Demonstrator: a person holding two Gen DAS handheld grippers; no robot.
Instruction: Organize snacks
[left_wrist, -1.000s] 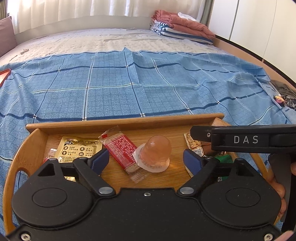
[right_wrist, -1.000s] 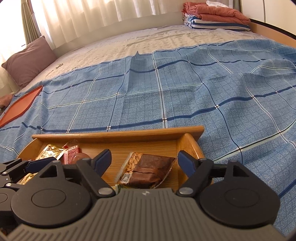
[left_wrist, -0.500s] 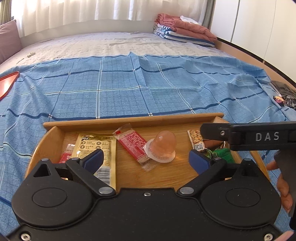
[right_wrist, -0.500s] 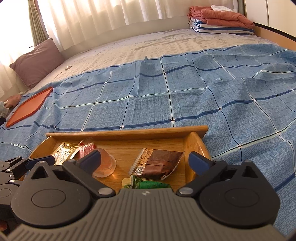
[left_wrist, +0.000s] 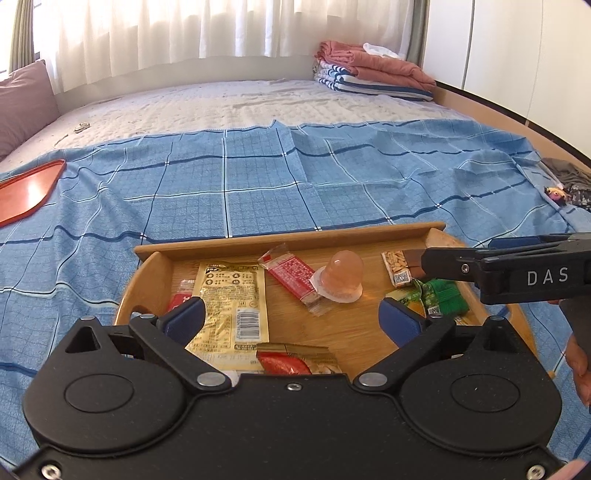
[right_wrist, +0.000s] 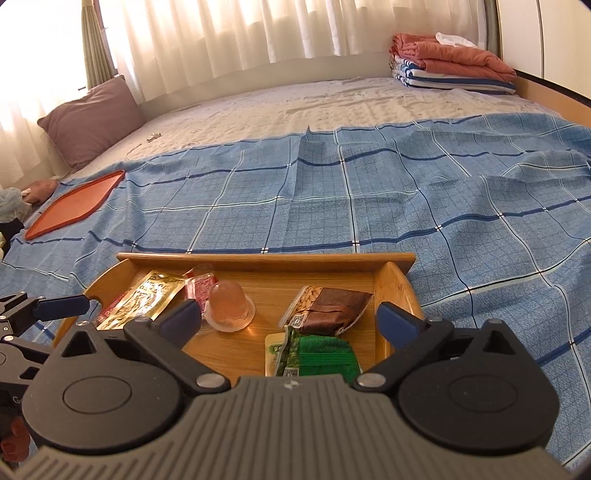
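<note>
Here, a wooden tray (left_wrist: 280, 242) is sitting on a blue checked bedspread (left_wrist: 258, 184), and all the snacks are lying inside it. The left gripper (left_wrist: 291, 319) is hanging over the tray's near side with its jaws spread wide and nothing between the pads. Just ahead of its left finger (left_wrist: 184, 317), a yellow packet (left_wrist: 232, 295) is lying flat, with a small red sachet (left_wrist: 181, 295) peeking out from under that packet's left edge. Between the jaws and close to the gripper body, a red and gold packet (left_wrist: 295, 360) is showing partly. Farther ahead, about midway between the jaws, a red wrapped bar (left_wrist: 293, 275) is lying at a slant, and a pink jelly cup (left_wrist: 341, 275) is standing upside down on its lid, touching the bar's near end.

The right gripper (right_wrist: 290, 319) is likewise standing wide apart and holding nothing. Directly between its jaws, a green packet (right_wrist: 317, 354) is lying near the gripper body, and just beyond it a brown nut bar (right_wrist: 332, 304) is resting with one corner against the tray's right wall. The jelly cup is sitting just ahead of this gripper's left finger (right_wrist: 181, 319).

Far off to the left of both jaws, an orange tray (right_wrist: 75, 208) is lying empty on the bedspread. Folded blankets (right_wrist: 450, 62) are stacked at the far right corner of the bed, and a mauve pillow (right_wrist: 88, 118) is leaning at the far left.
</note>
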